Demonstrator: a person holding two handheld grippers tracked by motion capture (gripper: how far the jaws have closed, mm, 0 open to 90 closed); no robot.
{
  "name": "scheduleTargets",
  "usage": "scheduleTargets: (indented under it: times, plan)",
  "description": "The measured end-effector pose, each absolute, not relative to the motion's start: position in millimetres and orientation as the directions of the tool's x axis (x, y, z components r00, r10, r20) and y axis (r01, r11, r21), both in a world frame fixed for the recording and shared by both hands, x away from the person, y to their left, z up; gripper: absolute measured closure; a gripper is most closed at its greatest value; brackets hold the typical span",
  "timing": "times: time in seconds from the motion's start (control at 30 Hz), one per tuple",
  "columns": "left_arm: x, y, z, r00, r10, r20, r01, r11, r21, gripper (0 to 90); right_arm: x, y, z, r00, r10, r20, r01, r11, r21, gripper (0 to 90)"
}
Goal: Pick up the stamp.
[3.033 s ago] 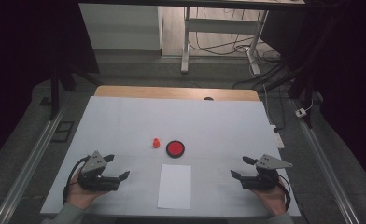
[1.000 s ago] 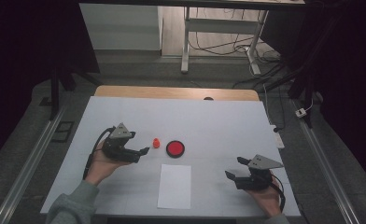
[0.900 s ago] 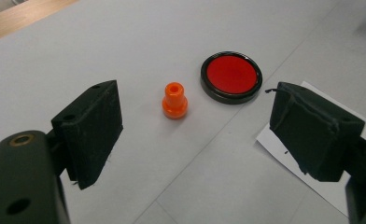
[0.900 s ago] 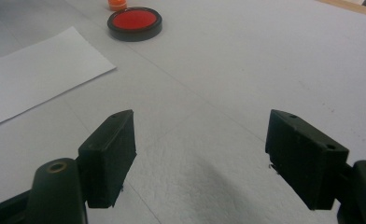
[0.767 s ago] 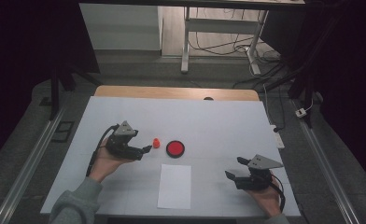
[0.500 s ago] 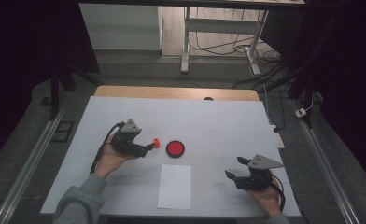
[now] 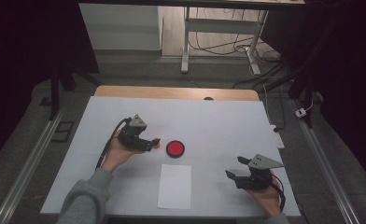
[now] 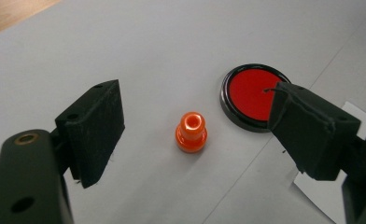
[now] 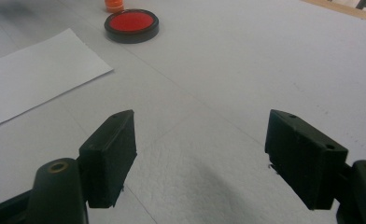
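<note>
Left gripper [image 8: 190, 135] jaws spread wide, flanking small orange peg [image 8: 191, 132], apparently upright on table [image 7: 228, 121], untouched. Red disc [image 8: 253, 95] just beside. Right gripper [image 9: 200, 158] open, well apart.

Left hand-held gripper [image 7: 149, 143] moved from the counter's near left edge inward toward the centre. Its spread jaws now flank the small orange peg [image 8: 191, 132], not touching it. The arm is stretched further over the counter.
</note>
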State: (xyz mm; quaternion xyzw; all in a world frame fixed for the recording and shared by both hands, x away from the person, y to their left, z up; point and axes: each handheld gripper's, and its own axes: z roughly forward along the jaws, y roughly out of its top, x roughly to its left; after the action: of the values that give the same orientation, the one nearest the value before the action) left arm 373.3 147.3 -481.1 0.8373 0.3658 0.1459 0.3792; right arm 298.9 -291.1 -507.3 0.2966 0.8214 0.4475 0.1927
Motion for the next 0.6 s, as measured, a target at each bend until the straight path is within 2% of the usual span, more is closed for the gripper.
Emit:
scheduleTargets:
  times: [0.6]
  plan:
    - [383.2,140.2,-503.6,0.687,0.726,-0.029,0.529,-0.471,0.706,23.3,299.0,-291.9,-509.8,-0.748,0.662,-0.053,0.320,0.429,0.845,24.3]
